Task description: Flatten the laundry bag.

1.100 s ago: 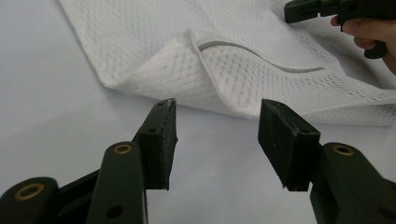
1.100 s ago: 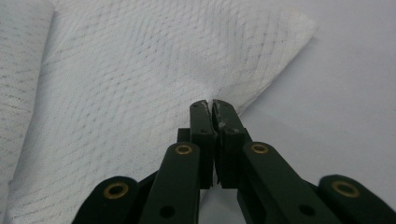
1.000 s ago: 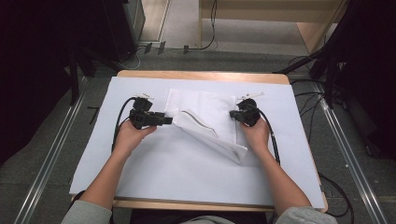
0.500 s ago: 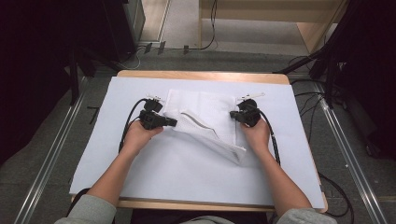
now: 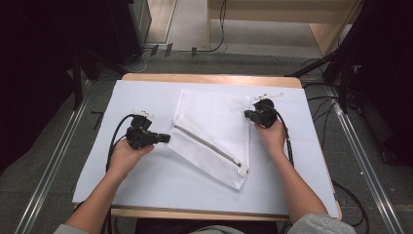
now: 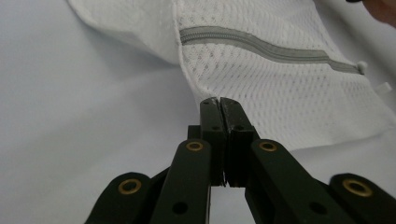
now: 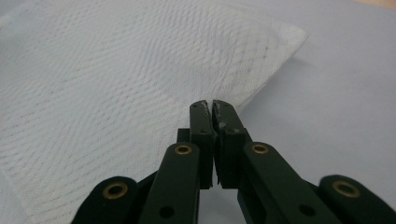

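Note:
A white mesh bag point(image 5: 214, 122) with a grey zipper point(image 5: 207, 146) lies partly folded on the middle of the table. My left gripper point(image 5: 168, 138) is at the bag's left corner, jaws shut on the mesh there. In the left gripper view the shut left gripper point(image 6: 219, 100) meets the mesh bag point(image 6: 280, 88) just below the zipper point(image 6: 261, 44). My right gripper point(image 5: 246, 114) is shut on the bag's right edge near its far corner. In the right gripper view the right gripper point(image 7: 211, 103) pinches the edge of the mesh bag point(image 7: 116, 79).
A pale sheet point(image 5: 146, 195) covers the wooden table point(image 5: 209, 78). Cables trail from both grippers toward the person. Dark stands and floor cables surround the table.
My left gripper has moved left and toward the person, drawing the zippered corner of the bag out and down. The right gripper has stayed where it was.

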`<state>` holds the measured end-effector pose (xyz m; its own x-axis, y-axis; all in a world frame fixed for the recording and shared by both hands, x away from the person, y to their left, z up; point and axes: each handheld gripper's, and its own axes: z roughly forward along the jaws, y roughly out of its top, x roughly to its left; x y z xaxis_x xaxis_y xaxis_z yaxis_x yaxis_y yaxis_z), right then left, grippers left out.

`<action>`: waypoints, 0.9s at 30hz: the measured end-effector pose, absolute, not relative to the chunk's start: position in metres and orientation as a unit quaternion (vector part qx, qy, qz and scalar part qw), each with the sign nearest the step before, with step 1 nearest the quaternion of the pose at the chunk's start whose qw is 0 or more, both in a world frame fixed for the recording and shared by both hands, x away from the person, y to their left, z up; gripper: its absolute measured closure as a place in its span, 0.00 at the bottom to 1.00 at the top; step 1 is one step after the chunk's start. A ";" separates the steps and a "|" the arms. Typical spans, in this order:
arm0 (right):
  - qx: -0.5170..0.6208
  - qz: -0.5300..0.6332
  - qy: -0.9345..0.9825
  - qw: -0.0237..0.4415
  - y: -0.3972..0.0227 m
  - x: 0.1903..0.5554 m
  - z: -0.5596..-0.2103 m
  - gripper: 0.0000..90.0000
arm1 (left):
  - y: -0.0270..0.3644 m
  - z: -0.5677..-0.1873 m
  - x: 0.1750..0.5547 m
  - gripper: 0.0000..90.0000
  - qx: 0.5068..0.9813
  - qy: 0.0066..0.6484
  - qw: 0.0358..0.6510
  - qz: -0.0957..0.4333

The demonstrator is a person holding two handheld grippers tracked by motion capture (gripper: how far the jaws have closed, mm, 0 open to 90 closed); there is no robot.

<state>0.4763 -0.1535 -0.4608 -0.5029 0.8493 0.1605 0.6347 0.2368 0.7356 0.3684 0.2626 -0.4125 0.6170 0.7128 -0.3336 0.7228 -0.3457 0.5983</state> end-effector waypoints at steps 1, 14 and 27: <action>0.480 0.393 0.771 0.143 -0.156 0.477 -0.459 0.99 | 0.264 -0.413 0.365 1.00 0.823 0.435 0.365 -0.005; 0.512 0.382 0.759 0.130 -0.171 0.496 -0.468 0.99 | 0.283 -0.426 0.345 0.98 0.812 0.465 0.352 -0.013; 0.506 0.379 0.766 0.115 -0.173 0.473 -0.447 0.84 | 0.277 -0.422 0.367 0.80 0.810 0.459 0.365 0.011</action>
<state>0.4729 -0.1726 -0.4467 -0.4622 0.8621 0.2076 0.6877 0.2006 0.6978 0.3672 0.2766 -0.4216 0.5782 0.7517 -0.3173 0.7357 -0.3122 0.6011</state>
